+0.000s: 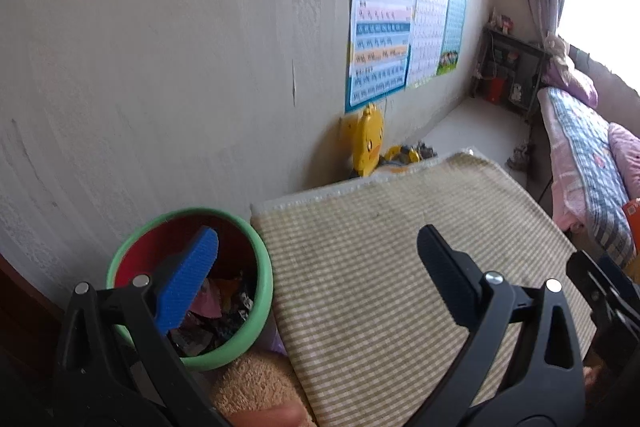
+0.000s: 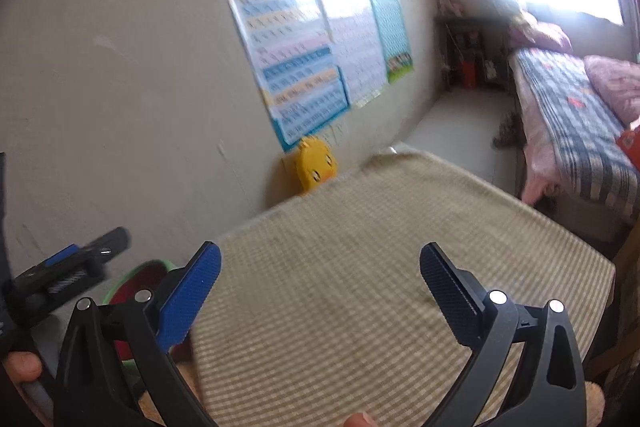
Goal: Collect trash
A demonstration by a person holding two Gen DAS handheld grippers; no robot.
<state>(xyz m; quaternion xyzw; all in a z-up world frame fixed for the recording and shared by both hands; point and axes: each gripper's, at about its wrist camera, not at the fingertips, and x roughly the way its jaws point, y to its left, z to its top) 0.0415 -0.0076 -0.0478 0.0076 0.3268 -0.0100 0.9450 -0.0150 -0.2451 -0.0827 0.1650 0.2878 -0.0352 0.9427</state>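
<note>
A red bin with a green rim [image 1: 262, 267] stands beside the wall at the lower left, holding crumpled wrappers [image 1: 216, 311]. My left gripper [image 1: 320, 255] is open and empty; its blue left finger [image 1: 188, 283] hangs over the bin's mouth and its right finger over the checked mat [image 1: 380, 247]. In the right wrist view my right gripper [image 2: 320, 267] is open and empty above the same mat [image 2: 360, 267]. The bin [image 2: 132, 279] peeks out behind its left finger, with the left gripper's body [image 2: 68, 271] above it. No loose trash shows on the mat.
A yellow duck-faced toy [image 1: 368, 139] leans on the wall past the mat, with small toys [image 1: 412, 153] next to it. Posters [image 1: 384, 35] hang on the wall. A bed with a checked quilt [image 1: 584, 163] runs along the right. A dark shelf [image 1: 508, 71] stands in the far corner.
</note>
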